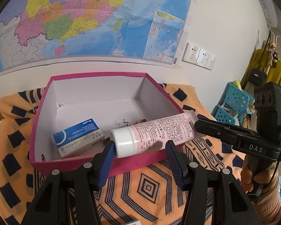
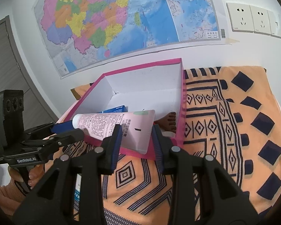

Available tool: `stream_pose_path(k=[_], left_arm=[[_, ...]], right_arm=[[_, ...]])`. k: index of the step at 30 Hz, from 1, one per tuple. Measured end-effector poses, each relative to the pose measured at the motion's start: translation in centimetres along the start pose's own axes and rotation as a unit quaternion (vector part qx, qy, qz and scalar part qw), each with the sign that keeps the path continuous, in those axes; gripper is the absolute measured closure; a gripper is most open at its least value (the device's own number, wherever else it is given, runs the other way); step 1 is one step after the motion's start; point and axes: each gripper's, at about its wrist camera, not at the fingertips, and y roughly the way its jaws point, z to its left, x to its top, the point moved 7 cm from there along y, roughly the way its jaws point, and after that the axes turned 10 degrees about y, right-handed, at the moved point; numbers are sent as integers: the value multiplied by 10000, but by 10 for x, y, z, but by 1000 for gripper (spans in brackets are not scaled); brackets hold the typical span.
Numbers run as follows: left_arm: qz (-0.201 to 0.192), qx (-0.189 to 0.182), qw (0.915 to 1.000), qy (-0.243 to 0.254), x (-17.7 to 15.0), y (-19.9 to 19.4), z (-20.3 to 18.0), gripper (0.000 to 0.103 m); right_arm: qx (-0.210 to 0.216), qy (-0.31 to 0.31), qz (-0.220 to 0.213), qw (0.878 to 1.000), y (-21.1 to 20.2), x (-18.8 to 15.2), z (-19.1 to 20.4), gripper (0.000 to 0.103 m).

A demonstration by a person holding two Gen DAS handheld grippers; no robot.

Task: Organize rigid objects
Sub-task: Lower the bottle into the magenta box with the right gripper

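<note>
A pink tube (image 1: 155, 133) with a white cap is held over the near wall of the magenta box (image 1: 95, 161), between 2 sets of tongs. The flat crimped end is clamped by the right tongs (image 2: 135, 138), whose jaws are narrowly parted and pressed on the tube. The left tongs (image 1: 139, 156) are partly open around the capped end; one blue pad (image 1: 107, 161) touches the cap, but the other pad appears to stand apart from the tube, so a firm grip there cannot be confirmed.

The step in hand is judged to be the placing of the tube into the box. For the next move, the tube would need to be carried farther over the wall, lowered onto the white floor to the right of the blue-and-white medicine carton (image 1: 78, 137), and then released.

Counted: 1 tube, 1 carton in the box, 1 box, 2 tongs. A small brown item lies in the box, not identifiable. The box stands on a desk covered by an orange patterned cloth (image 2: 224, 131).
</note>
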Motion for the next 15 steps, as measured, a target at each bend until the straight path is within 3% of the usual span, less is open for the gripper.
stream_pose_path(k=[15], left_arm=[[34, 65, 10000, -45, 8, 13, 8, 48]], right_arm=[[-12, 61, 25, 10000, 10, 8, -6, 67]])
